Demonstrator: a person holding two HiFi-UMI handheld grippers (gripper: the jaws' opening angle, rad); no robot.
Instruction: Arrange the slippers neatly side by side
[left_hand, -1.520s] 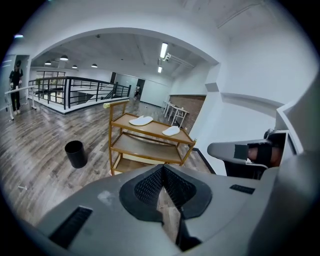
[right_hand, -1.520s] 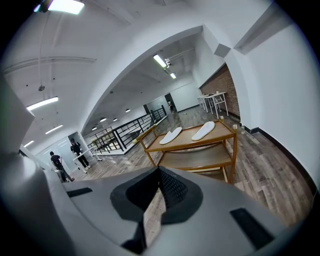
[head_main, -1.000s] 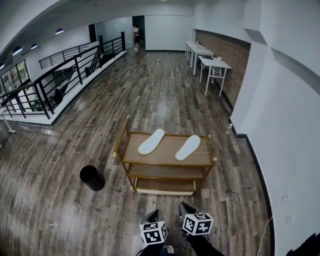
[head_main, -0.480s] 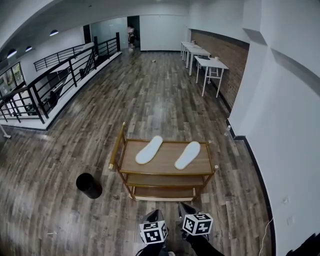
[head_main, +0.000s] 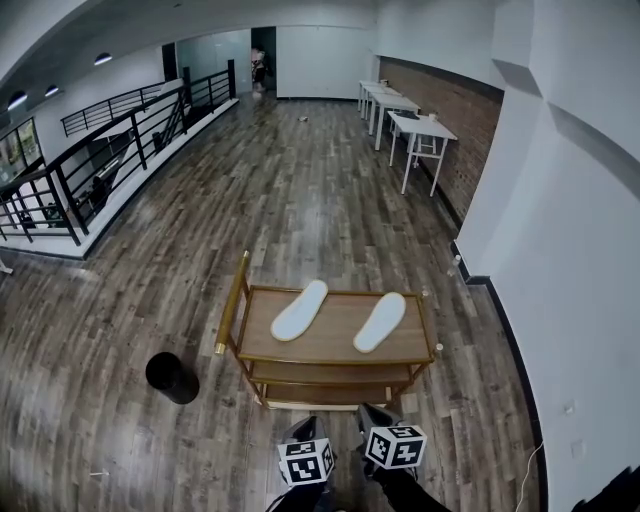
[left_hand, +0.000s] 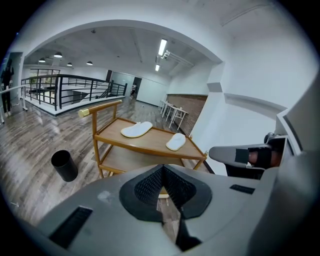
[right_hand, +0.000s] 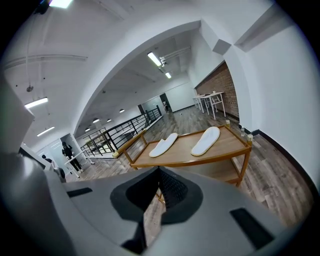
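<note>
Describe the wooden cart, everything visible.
The wooden cart is a light-brown, three-tier trolley with a top shelf, a middle shelf and a low bottom shelf on slim corner posts. A raised push bar with gold-looking ends runs along its left side. It stands upright on the plank floor. On its top shelf two white slippers lie apart, both angled.

Even, bright light from ceiling strips (left_hand: 162, 47), sharp focus, strong fisheye edges.
</note>
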